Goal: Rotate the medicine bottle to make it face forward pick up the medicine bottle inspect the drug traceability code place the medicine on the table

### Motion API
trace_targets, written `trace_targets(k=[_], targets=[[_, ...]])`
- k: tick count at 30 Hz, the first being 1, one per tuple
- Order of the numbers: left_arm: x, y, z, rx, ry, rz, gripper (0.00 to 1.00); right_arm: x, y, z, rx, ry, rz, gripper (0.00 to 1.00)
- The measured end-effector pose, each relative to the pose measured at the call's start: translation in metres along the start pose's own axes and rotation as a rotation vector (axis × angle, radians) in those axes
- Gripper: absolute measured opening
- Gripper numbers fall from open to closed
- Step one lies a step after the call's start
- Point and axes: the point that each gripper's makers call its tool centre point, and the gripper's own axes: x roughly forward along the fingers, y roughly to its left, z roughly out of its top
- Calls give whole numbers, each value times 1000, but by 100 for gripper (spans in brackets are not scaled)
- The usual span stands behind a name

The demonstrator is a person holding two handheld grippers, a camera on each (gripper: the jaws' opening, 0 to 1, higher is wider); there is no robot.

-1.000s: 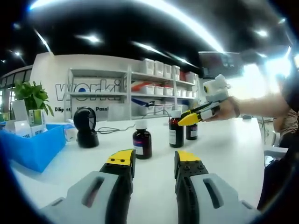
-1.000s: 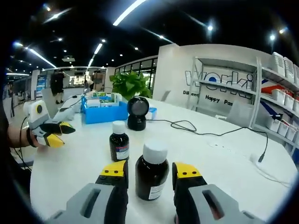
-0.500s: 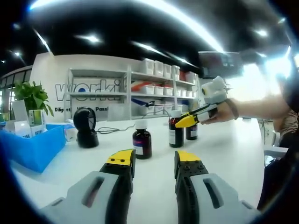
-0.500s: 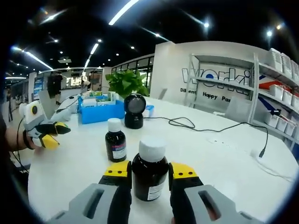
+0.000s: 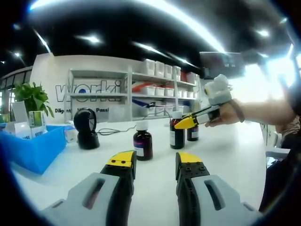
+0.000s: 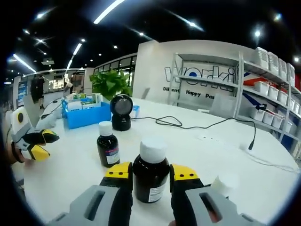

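Observation:
A dark medicine bottle (image 6: 150,181) with a white cap and a white label stands upright on the white table (image 6: 188,146), and my right gripper (image 6: 150,172) is shut on its body. In the left gripper view the same bottle (image 5: 176,133) shows with the right gripper (image 5: 187,123), held by a hand, closed against it. A second dark bottle (image 5: 142,142) (image 6: 107,146) stands free to its left. A third bottle (image 5: 193,132) stands just behind; its cap (image 6: 225,182) peeks in low right. My left gripper (image 5: 155,162) (image 6: 41,143) hovers open over the table, holding nothing.
A black round scanner (image 6: 121,112) (image 5: 87,128) with a cable (image 6: 207,126) stands further back. A blue bin (image 5: 33,146) (image 6: 87,113) of boxes and a green plant (image 6: 110,82) are beyond it. Shelves (image 5: 155,89) with white boxes line the wall.
The right gripper's jaws closed on the bottle. Its view has then swung, so the background slid left and the third bottle's cap came into sight. The left gripper has stayed still.

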Motion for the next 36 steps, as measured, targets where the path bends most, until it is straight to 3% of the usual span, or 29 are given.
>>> trace_targets(k=[15, 24, 31, 36], targets=[[-1, 1, -1, 6, 2, -1, 26, -3, 0, -2, 52, -33, -198, 26], [-1, -1, 0, 6, -4, -7, 26, -5, 0, -3, 96, -37, -266, 26], [-1, -1, 0, 5, -3, -9, 26, -5, 0, -3, 94, -42, -265, 26], [-1, -1, 0, 6, -2, -8, 26, -3, -1, -1, 95, -50, -195, 28]])
